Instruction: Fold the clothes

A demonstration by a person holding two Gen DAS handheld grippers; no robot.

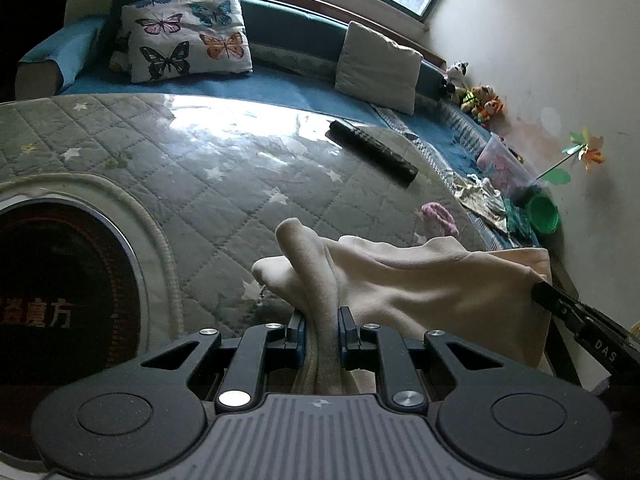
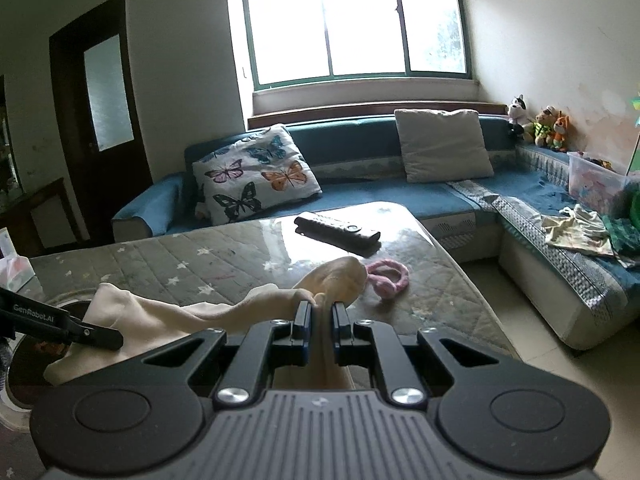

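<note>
- The left gripper (image 1: 322, 330), at lower centre, clenches a bunched edge of the cream garment (image 1: 420, 280).
- The right gripper (image 2: 320, 320) pinches the opposite edge, likely to spread it above the quilted table (image 2: 160, 256).

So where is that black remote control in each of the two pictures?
Left wrist view: the remote control lies right of centre on the glossy table, slanting down to the right.
Right wrist view: the remote control lies near the centre, at the table's far end, beyond the pink band.
Shared landmark: the butterfly pillow on the sofa.
</note>
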